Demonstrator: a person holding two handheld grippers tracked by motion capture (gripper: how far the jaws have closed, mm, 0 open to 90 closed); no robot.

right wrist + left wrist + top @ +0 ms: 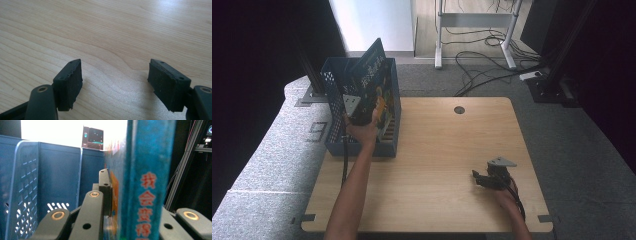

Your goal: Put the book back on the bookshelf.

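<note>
High view. Wooden table [432, 165], pale grain, rounded corners, a round cable hole [459, 110] near the far edge. A blue plastic crate [337, 142] sits on the far left corner; its left wall runs along the table's left edge. The middle and right of the tabletop are bare, giving wide room there. The left gripper [362, 107] is raised over the crate, clamped on a blue book [371, 75] that stands tilted, lower part inside the crate, top corner rising above the rim. The book cover is dark teal with printed characters and an orange patch near the hand. The right gripper [486, 179] rests low near the table's right front, well apart from the crate, with the front and right edges close by. Grey carpet surrounds the table; cables [482, 65] trail on the floor beyond the far edge.

Left gripper view. Jaws are pressed on the book [147, 170], one on each side of it; spine faces the camera, worn blue with red characters running down it. Behind it stand the crate walls [57, 175]: smooth blue plastic panels, slotted perforations on the left side. The book stands close to the far wall; open space lies inside the crate to its left.

Right gripper view. Jaws spread wide, nothing between them. Pads [71, 82] are black rubber, blocky, rough-edged. Below is plain wood [112, 32], fine wavy grain, slight sheen.
</note>
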